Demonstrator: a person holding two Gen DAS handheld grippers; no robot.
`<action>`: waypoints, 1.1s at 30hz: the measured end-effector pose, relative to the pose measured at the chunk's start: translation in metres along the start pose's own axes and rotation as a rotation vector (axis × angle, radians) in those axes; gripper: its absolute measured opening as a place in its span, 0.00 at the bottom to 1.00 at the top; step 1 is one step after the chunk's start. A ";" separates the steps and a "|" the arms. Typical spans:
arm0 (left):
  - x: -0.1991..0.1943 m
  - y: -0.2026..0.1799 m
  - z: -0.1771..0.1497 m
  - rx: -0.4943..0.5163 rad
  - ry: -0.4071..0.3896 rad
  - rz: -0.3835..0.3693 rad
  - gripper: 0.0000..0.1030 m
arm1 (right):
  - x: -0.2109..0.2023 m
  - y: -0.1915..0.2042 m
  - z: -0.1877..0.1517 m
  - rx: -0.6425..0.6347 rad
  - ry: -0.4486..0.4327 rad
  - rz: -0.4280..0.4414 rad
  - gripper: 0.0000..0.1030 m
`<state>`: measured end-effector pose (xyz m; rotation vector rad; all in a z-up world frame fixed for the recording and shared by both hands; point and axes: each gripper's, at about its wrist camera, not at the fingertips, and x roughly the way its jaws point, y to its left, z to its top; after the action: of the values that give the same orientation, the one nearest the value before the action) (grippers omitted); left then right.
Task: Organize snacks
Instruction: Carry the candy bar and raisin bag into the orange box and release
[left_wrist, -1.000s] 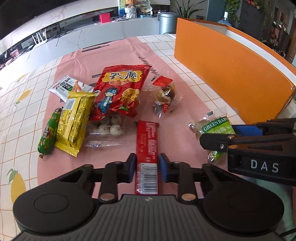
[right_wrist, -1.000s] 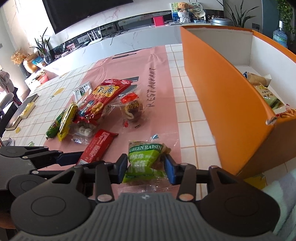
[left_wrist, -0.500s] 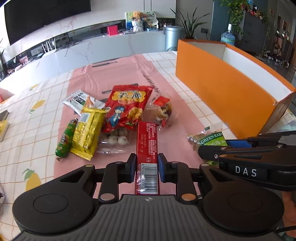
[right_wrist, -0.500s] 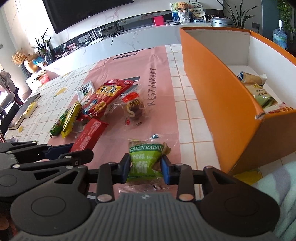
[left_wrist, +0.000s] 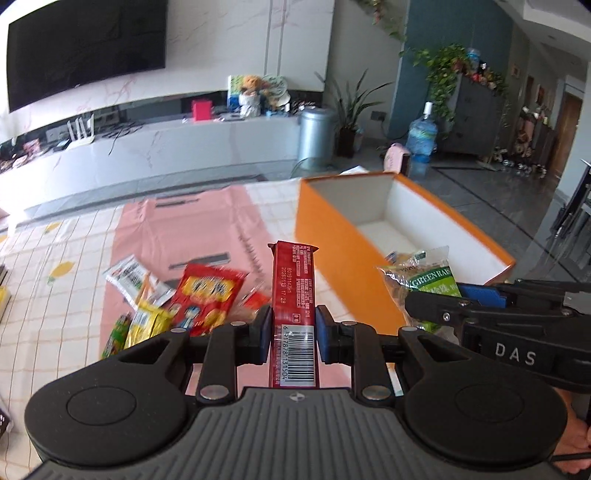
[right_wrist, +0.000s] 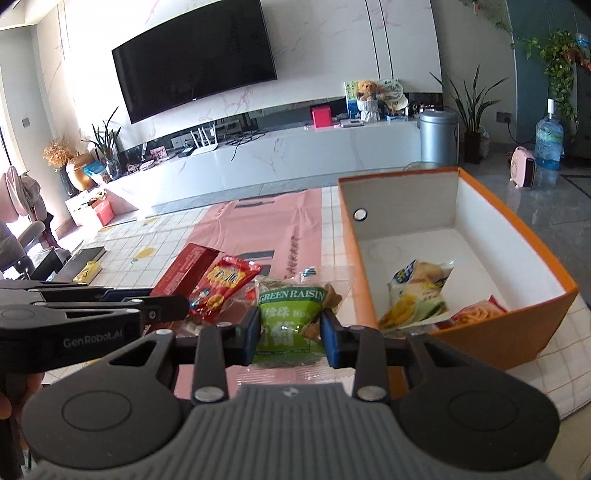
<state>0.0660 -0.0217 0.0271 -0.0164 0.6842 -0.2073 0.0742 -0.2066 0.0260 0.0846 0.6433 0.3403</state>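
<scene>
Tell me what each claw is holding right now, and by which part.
Left claw: red bar packet, gripped near its barcode end. Right claw: green raisin bag, pinched across its lower half.

Open box sat on the bench, right of the mat. Two snack packs lay in the box. Loose snack pile lay on the mat, left of the box. TV console stood behind the bench, bin at its right end.
</scene>
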 end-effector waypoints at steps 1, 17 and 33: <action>0.000 -0.006 0.005 0.010 -0.009 -0.011 0.26 | -0.003 -0.005 0.006 -0.010 -0.012 -0.014 0.31; 0.062 -0.088 0.064 0.155 0.047 -0.225 0.26 | -0.002 -0.091 0.054 -0.075 0.057 -0.172 0.31; 0.159 -0.112 0.070 0.317 0.265 -0.207 0.26 | 0.087 -0.134 0.061 -0.182 0.285 -0.193 0.31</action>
<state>0.2088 -0.1662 -0.0089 0.2489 0.9077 -0.5223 0.2139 -0.3016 0.0004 -0.2029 0.8921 0.2246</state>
